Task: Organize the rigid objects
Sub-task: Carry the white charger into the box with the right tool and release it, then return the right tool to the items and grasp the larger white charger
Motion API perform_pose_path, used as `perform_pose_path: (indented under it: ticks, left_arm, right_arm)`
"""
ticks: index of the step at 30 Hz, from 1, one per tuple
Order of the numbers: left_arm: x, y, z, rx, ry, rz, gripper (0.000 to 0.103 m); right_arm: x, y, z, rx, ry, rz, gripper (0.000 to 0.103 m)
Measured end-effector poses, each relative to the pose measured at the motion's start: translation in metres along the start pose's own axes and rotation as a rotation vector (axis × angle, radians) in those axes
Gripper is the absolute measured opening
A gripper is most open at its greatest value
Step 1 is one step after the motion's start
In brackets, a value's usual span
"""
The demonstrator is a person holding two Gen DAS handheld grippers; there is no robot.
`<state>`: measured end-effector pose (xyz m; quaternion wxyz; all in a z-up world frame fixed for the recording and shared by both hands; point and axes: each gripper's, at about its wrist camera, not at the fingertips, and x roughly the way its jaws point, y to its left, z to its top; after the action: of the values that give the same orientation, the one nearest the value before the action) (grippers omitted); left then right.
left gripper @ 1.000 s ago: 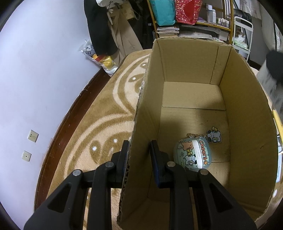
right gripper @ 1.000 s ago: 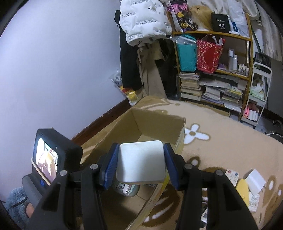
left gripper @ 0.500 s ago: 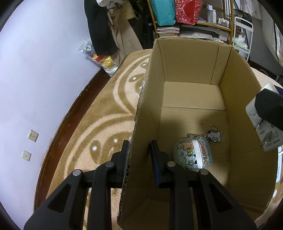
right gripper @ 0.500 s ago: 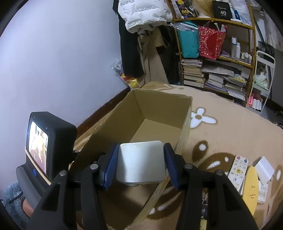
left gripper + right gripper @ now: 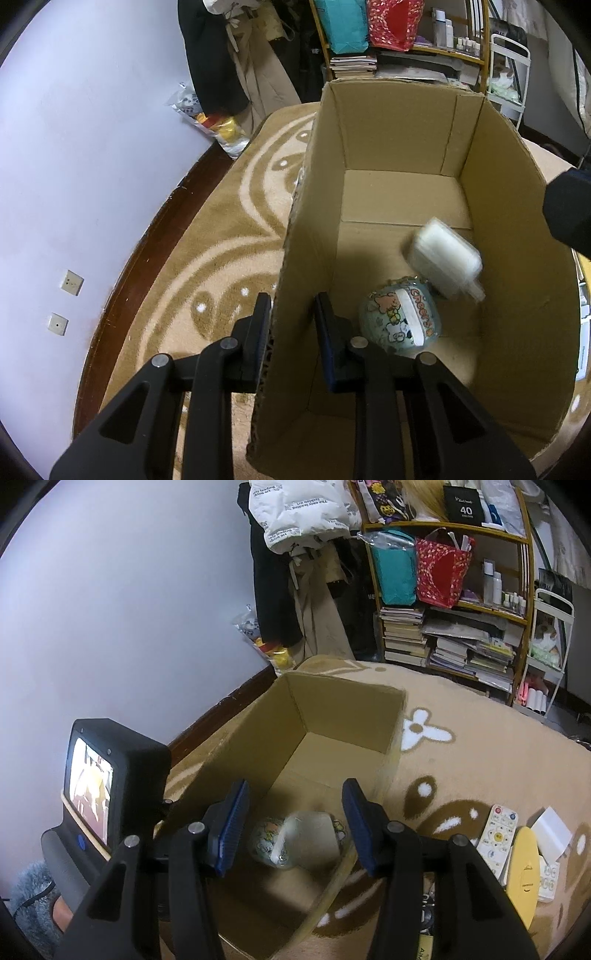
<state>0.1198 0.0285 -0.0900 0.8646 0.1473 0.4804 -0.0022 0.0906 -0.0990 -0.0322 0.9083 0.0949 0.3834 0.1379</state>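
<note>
An open cardboard box (image 5: 399, 122) stands on the patterned carpet. My left gripper (image 5: 292, 306) is shut on its left wall, one finger inside and one outside. On the box floor lies a round cartoon-printed pouch (image 5: 400, 321). A white flat case (image 5: 445, 256), blurred, is tilted just above and behind it, free of any grip. My right gripper (image 5: 295, 794) hovers open above the box (image 5: 347, 709), with the white case (image 5: 314, 834) and pouch (image 5: 266, 838) below between its fingers. A dark part of it shows at the right edge of the left wrist view.
To the right of the box, a white remote (image 5: 496, 836), a yellow flat object (image 5: 522, 871) and a white card (image 5: 550, 829) lie on the carpet. A cluttered bookshelf (image 5: 461, 609) and hanging clothes stand at the back. The purple wall (image 5: 92, 147) is to the left.
My right gripper has opened and let go of the white case, which has dropped into the box next to the pouch. The left gripper still holds the box wall in the same place.
</note>
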Motion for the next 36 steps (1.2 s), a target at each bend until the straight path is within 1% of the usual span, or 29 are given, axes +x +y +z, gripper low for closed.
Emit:
perform_pose_path:
  ticks: [1,3,4,5,6,7,8,10,13,17,21,24,31,36]
  left_arm:
    - [0.0,0.0,0.0,-0.002,0.001,0.0,0.023]
    - [0.001,0.002,0.0,-0.004,0.003,-0.004,0.023]
    - [0.001,0.003,0.0,-0.008,0.005,-0.008,0.023]
    - [0.001,0.004,0.0,-0.009,0.006,-0.011,0.023]
    - [0.001,0.005,0.0,-0.01,0.008,-0.013,0.023]
    - [0.001,0.005,0.0,-0.011,0.008,-0.014,0.023]
    - [0.001,0.005,0.0,-0.01,0.008,-0.014,0.023]
    - [0.001,0.005,0.0,-0.007,0.007,-0.009,0.023]
    - [0.001,0.003,0.0,0.002,0.003,0.0,0.023]
    - [0.001,0.002,-0.001,0.005,0.002,0.003,0.023]
    - [0.002,0.002,-0.001,0.002,0.006,0.001,0.023]
    - [0.004,0.001,-0.001,0.006,0.007,0.006,0.023]
    - [0.004,0.0,-0.001,0.002,0.009,0.011,0.023]
    - [0.004,-0.003,-0.001,0.009,0.007,0.017,0.023]
  right_arm:
    - [-0.001,-0.001,0.0,0.005,0.001,0.0,0.056]
    - [-0.001,-0.003,0.001,0.016,0.002,-0.004,0.06]
    - [-0.003,-0.005,0.002,0.022,-0.002,-0.011,0.068]
    - [-0.005,-0.008,0.003,0.029,-0.012,-0.024,0.08]
    - [-0.008,-0.01,0.004,0.036,-0.024,-0.037,0.086]
    - [-0.011,-0.015,0.005,0.048,-0.041,-0.052,0.098]
    - [-0.013,-0.019,0.006,0.056,-0.052,-0.059,0.103]
    - [-0.018,-0.03,0.007,0.08,-0.069,-0.081,0.103]
    - [-0.018,-0.049,0.008,0.109,-0.056,-0.127,0.103]
    - [-0.022,-0.076,0.006,0.153,-0.057,-0.182,0.103]
    - [-0.027,-0.102,0.004,0.18,-0.063,-0.254,0.103]
    - [-0.032,-0.125,0.003,0.185,-0.068,-0.272,0.103]
    - [-0.044,-0.176,-0.006,0.243,-0.099,-0.345,0.103]
    - [-0.041,-0.202,-0.015,0.271,-0.084,-0.412,0.103]
